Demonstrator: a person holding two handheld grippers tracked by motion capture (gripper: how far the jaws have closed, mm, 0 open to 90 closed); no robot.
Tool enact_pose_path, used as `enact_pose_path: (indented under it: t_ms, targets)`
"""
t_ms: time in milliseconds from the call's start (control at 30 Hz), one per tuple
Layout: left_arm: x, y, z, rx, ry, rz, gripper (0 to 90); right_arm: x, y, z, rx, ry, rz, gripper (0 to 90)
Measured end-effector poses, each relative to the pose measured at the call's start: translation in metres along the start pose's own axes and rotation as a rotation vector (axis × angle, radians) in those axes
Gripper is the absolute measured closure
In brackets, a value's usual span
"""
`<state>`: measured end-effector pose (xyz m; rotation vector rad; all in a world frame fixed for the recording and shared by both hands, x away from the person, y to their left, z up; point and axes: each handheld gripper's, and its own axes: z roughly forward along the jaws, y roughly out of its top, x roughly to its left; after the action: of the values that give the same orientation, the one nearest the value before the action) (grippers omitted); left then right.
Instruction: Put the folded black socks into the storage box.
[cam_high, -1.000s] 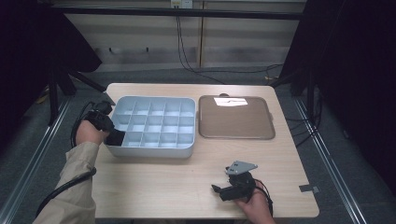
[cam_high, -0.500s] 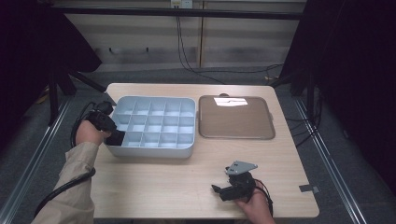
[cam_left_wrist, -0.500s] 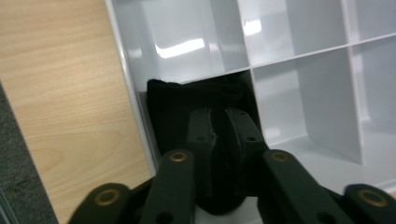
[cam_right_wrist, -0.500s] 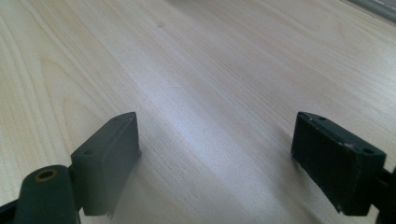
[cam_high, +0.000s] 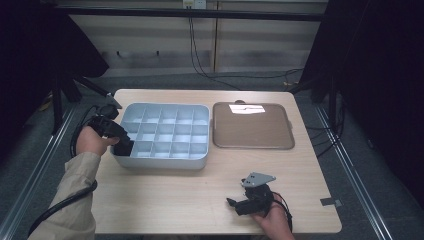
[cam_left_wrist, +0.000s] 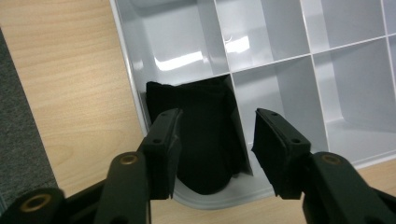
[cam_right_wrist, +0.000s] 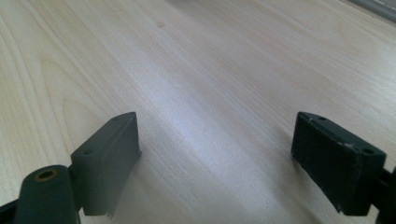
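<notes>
Right gripper: the right gripper (cam_high: 235, 202) rests low over the table's near edge, right of centre, held in a hand (cam_high: 272, 222) that comes in from the bottom. In the right gripper view its jaws stand wide apart, released, with bare wood between them.
Grey plate: a grey three-cornered plate (cam_high: 258, 179) sits on top of the right gripper.
Table: a light wooden table (cam_high: 165, 200) carries everything; its near half is bare wood.
Left gripper: the left gripper (cam_left_wrist: 212, 140) is at the near left corner of the organiser tray, held in a hand (cam_high: 90, 141) with a beige sleeve (cam_high: 70, 200). Its jaws are released, parted to either side of the corner compartment, gripping nothing.
Black cloth: a dark folded piece of fabric (cam_left_wrist: 201, 140), likely cloth, lies in the near left corner compartment of the tray, between the parted jaws. Whether the jaws touch it cannot be told.
Organiser tray: a pale grey plastic tray (cam_high: 165, 162) divided into many square compartments stands on the left half of the table, towards the far side.
Brown tray: a flat brown tray (cam_high: 252, 131) with a raised rim lies just beside the organiser, on the right half, towards the far edge.
</notes>
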<state>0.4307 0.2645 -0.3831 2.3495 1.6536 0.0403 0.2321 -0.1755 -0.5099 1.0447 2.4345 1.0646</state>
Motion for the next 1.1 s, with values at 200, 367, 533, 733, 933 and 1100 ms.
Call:
enact_pose_path:
  t_ms: [200,367,533,733,933,1100]
  targets:
    - [-0.001,-0.001,-0.006,-0.006,0.003,0.006,43.8,0.0,0.0,0.0,0.0,0.0,0.0,14.9]
    - [-0.002,-0.003,-0.009,-0.013,-0.003,0.004,37.4,0.0,0.0,0.0,0.0,0.0,0.0,14.8]
    - [-0.002,-0.005,-0.01,-0.01,-0.012,0.008,31.3,0.0,0.0,0.0,0.0,0.0,0.0,14.9]
    - [-0.005,-0.007,-0.014,-0.024,-0.011,0.021,26.6,0.0,0.0,0.0,0.0,0.0,0.0,14.8]
    - [-0.004,-0.009,-0.017,-0.049,-0.016,0.006,23.5,0.0,0.0,0.0,-0.001,0.0,-0.003,14.8]
    - [-0.006,-0.014,-0.017,-0.036,-0.012,0.028,22.1,0.0,0.0,0.0,-0.001,0.0,-0.003,14.9]
